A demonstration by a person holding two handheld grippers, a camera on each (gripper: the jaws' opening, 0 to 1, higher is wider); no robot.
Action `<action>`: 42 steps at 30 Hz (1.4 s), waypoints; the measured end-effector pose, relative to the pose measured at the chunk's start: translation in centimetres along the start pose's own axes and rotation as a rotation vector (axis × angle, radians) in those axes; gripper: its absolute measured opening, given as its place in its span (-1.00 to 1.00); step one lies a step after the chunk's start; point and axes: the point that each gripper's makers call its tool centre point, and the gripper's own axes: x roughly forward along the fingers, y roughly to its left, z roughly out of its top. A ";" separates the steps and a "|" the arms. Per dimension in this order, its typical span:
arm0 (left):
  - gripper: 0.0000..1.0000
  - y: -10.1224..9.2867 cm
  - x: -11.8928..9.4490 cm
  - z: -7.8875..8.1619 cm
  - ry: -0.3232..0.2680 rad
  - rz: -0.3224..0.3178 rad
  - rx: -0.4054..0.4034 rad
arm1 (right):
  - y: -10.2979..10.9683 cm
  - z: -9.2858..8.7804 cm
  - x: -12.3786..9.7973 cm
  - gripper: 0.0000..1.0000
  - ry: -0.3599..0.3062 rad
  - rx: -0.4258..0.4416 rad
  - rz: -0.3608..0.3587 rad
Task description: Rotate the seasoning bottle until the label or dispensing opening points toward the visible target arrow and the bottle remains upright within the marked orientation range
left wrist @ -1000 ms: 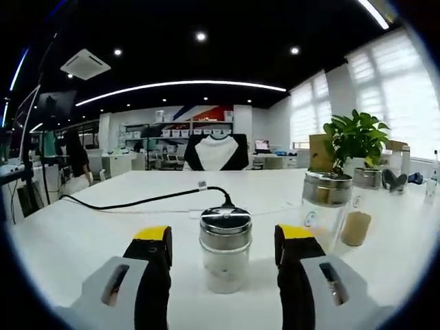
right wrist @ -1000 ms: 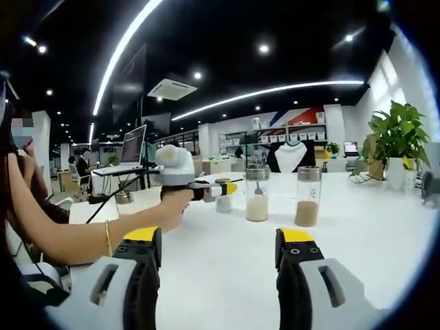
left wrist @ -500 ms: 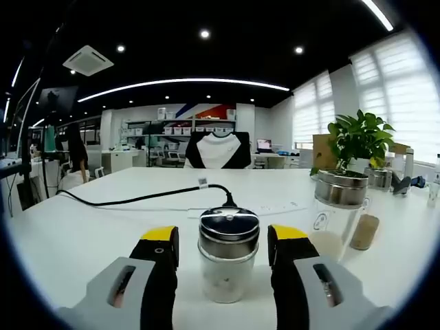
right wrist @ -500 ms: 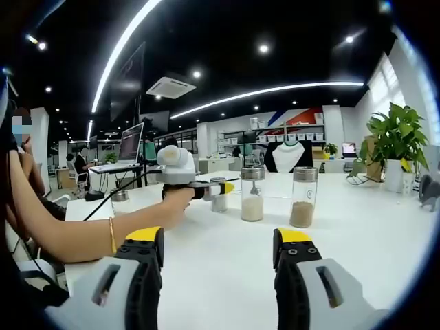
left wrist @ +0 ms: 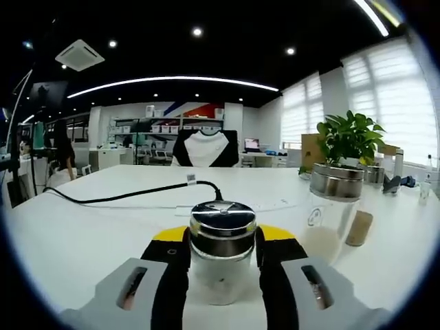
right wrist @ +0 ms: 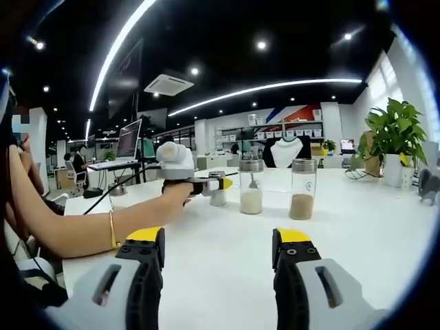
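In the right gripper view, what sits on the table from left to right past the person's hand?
Left claw holding the short steel-lidded bottle → jar of pale seasoning → jar of brown seasoning → potted plant.

The left gripper (left wrist: 223, 246) is level, its yellow-tipped jaws pressed against both sides of a small steel-capped bottle (left wrist: 221, 258). In the right gripper view, the person's left hand (right wrist: 175, 193) holds that gripper out on an extended forearm with a bracelet at the wrist. The right gripper (right wrist: 218, 249) is level, its jaws spread wide, gripping nothing.
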 end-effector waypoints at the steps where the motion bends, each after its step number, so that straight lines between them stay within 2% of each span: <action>1: -0.24 0.1 0.0 0.0 0.001 0.003 0.005 | 0.0 0.0 0.0 0.24 -0.001 0.000 0.001; 10: -0.27 -0.4 -0.1 0.1 -0.011 -0.018 0.058 | 0.2 0.0 0.3 0.23 -0.007 0.008 0.011; 13: -0.27 -0.7 0.0 0.0 -0.015 -0.038 0.024 | 0.3 0.1 0.3 0.23 -0.011 0.009 0.011; 15: -0.27 -0.6 -0.1 0.1 -0.018 -0.033 0.028 | 0.3 0.1 0.3 0.24 -0.010 0.011 0.013; 18: -0.27 -0.2 -0.5 1.2 -0.060 -0.006 0.059 | 0.3 0.1 0.3 0.24 -0.010 0.011 0.011; 21: -0.27 0.0 -1.2 3.2 -0.106 -0.013 0.028 | 0.2 0.2 0.2 0.24 -0.014 0.013 0.008; 23: -0.27 0.0 -1.2 3.8 -0.104 -0.021 0.038 | 0.2 0.1 0.2 0.24 -0.011 0.013 0.010; 28: -0.27 -0.3 -1.2 4.2 -0.085 -0.042 0.052 | 0.3 0.2 0.2 0.23 -0.010 0.011 0.012; 38: -0.27 -0.7 -1.8 5.1 -0.082 -0.062 0.032 | 0.4 0.2 0.2 0.23 -0.010 0.014 0.018; 42: -0.27 -1.0 -2.3 5.6 -0.089 -0.063 0.050 | 0.7 0.0 0.2 0.23 -0.007 0.017 0.027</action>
